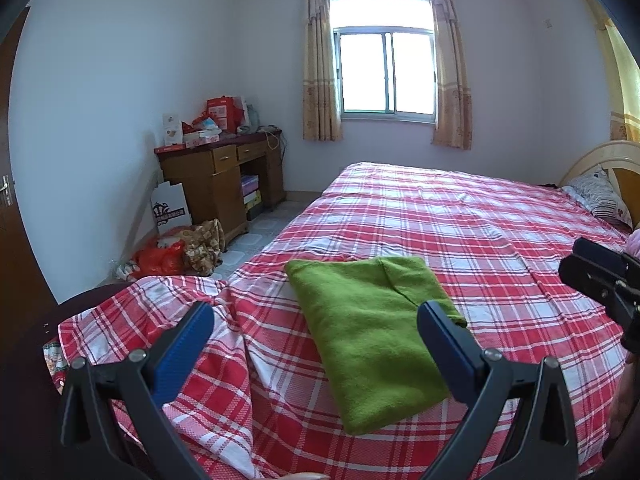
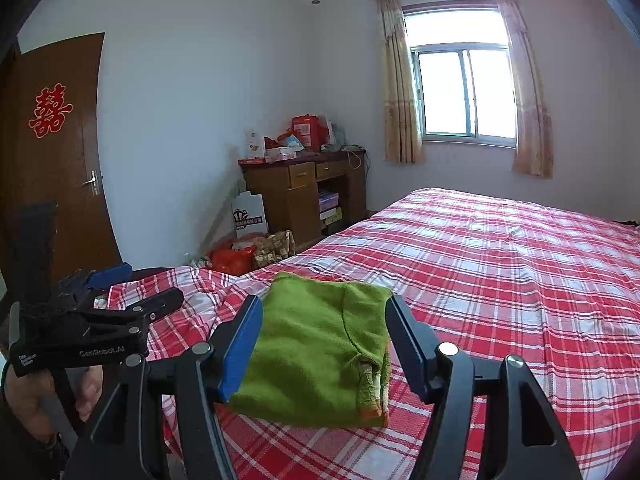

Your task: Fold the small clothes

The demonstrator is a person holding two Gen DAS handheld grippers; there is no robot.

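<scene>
A small green fleece garment point(image 1: 368, 332) lies folded into a flat rectangle on the red plaid bed sheet point(image 1: 480, 232). It also shows in the right wrist view point(image 2: 316, 356), with an orange cuff at its near right corner. My left gripper point(image 1: 316, 316) is open and empty, held above the garment's near side. My right gripper point(image 2: 324, 312) is open and empty, its blue-padded fingers either side of the garment from above. The right gripper's body shows at the right edge of the left wrist view point(image 1: 604, 276); the left gripper shows at the left of the right wrist view point(image 2: 132, 300).
The bed's near corner has rumpled sheet point(image 1: 168, 312). A wooden desk point(image 1: 224, 176) piled with boxes stands by the far wall, with bags point(image 1: 176, 252) on the floor beside it. A pillow point(image 1: 600, 196) lies at the headboard. A brown door point(image 2: 52, 152) is on the left.
</scene>
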